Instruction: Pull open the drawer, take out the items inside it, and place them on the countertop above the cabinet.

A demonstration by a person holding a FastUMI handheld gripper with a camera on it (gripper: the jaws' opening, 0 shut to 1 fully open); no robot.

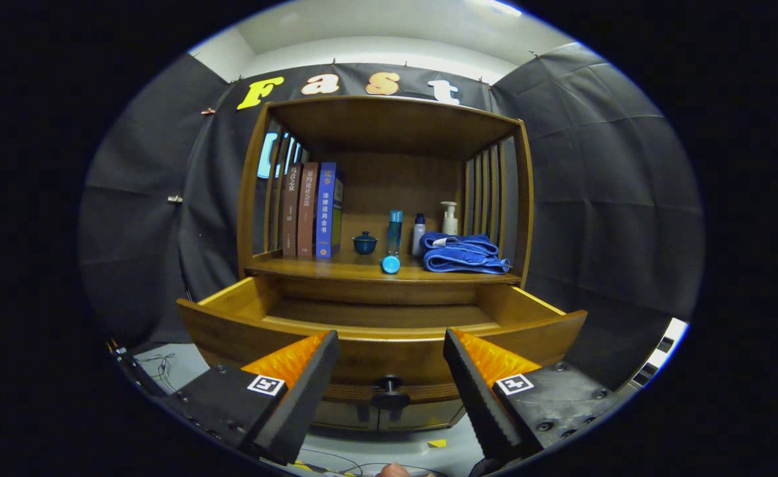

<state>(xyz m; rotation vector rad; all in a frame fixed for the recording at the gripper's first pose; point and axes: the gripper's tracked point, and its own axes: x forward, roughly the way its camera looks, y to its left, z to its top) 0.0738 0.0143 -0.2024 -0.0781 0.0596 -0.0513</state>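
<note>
The gripper (390, 371) sat nearest the camera, its jaws spread wide and pinching nothing; the black ribbed pads faced each other across an open gap, orange backing behind each. A sliver of something pale showed below them, too cut off to identify.

Just ahead, between the fingers, stood the dark round knob (390, 392) of the drawer (230, 324). The drawer was pulled well out of the wooden cabinet (250, 199), and its front panel hid most of the interior floor. What little of the inside could be seen, a strip of bare wood near the back, held no visible item; the rest could not be judged.

Beyond the drawer, on the desk (323, 268) above it, a light blue cylinder (390, 264) lay on its end-facing side near the front edge. Behind it stood a small dark teal lidded pot (364, 243), a tall blue bottle (395, 230), a white bottle with a blue cap (419, 234) and a white pump bottle (450, 218). A folded blue towel (462, 255) rested at the right, touching the slatted side. Three upright books (311, 211) leaned against the left slats.

Cables (160, 364) trailed on the grey floor beside the cabinet, hard to make out.
</note>
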